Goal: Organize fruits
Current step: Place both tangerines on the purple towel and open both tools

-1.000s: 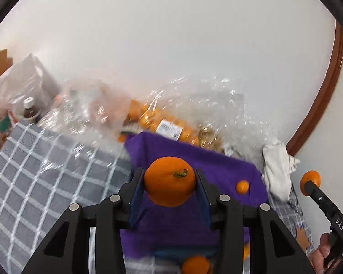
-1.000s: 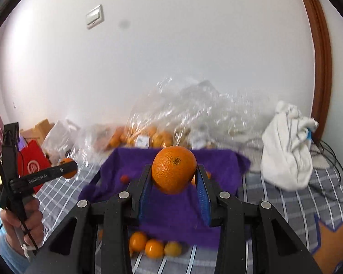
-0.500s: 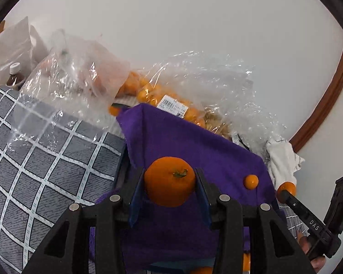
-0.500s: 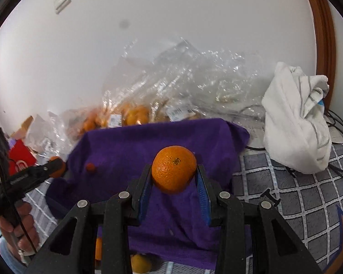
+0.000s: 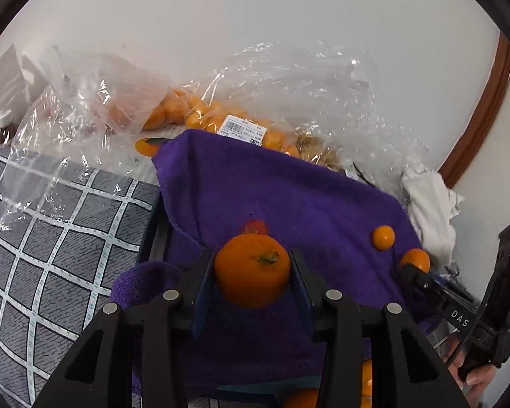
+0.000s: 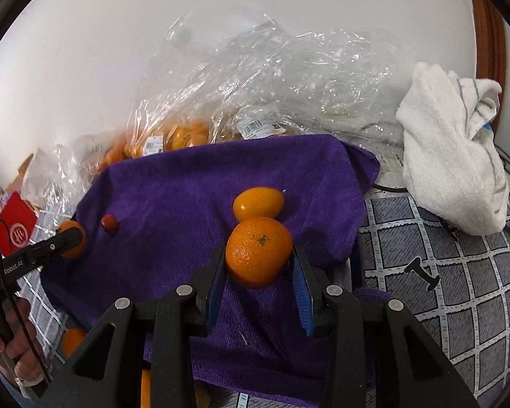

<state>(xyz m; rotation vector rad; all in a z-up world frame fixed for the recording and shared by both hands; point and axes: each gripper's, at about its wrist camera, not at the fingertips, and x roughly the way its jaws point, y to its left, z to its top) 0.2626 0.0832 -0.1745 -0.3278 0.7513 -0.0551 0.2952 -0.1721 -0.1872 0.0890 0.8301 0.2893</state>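
Mandarins: left gripper [image 5: 253,280] is clamping one [image 5: 252,269], right gripper [image 6: 259,272] another [image 6: 259,252]; releasing above purple towel [image 6: 187,187] risks rolling off.

An orange [image 6: 259,252] is clamped between the blue-lined fingers [image 6: 215,284] of the right tool [image 6: 259,282], held above a purple towel [image 6: 187,204]. Just behind it, a small oval fruit [image 6: 258,203] is seen lying on the towel, with a small red fruit [image 6: 109,223] nearer the left edge. At far left, a second orange [image 6: 72,239] is gripped by the left tool [image 6: 63,243]. Clear plastic bags [image 6: 255,85] of fruit are piled against the wall, and a white cloth [image 6: 452,156] is heaped at right.
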